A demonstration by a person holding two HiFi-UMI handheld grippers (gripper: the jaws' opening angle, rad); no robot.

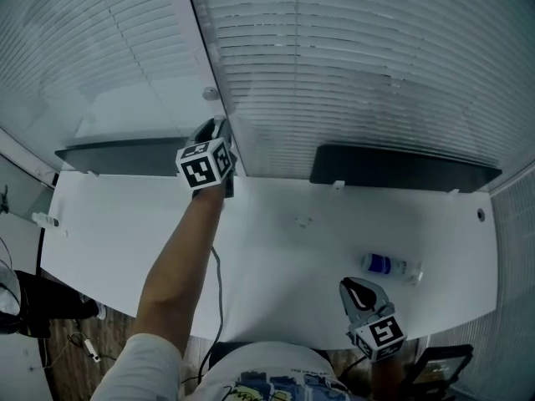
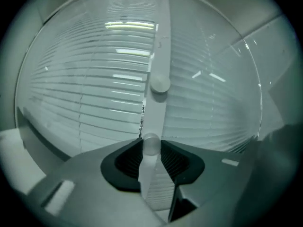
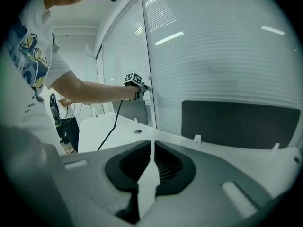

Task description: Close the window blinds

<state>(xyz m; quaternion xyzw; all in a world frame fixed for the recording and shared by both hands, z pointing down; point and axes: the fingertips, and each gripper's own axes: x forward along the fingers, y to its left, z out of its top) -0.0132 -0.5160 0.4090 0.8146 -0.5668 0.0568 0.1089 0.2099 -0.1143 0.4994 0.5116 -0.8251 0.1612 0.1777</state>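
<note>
White slatted blinds hang behind glass in the left pane [image 1: 100,40] and the right pane [image 1: 359,65], with a white upright frame [image 2: 161,46] between them. Two round knobs sit on that frame, an upper knob [image 2: 160,84] and a lower knob [image 2: 151,143]. My left gripper [image 2: 151,149] is raised to the frame [image 1: 205,40] and shut on the lower knob. In the head view it shows at the frame's foot [image 1: 219,130]. My right gripper [image 1: 355,291] hangs low over the desk's near right edge, shut and holding nothing [image 3: 152,150].
A white desk [image 1: 276,257] runs under the window, with dark panels at its back left [image 1: 125,155] and back right [image 1: 401,167]. A small bottle with a blue label [image 1: 386,266] lies near the right gripper. A cable [image 1: 219,299] trails from the left arm.
</note>
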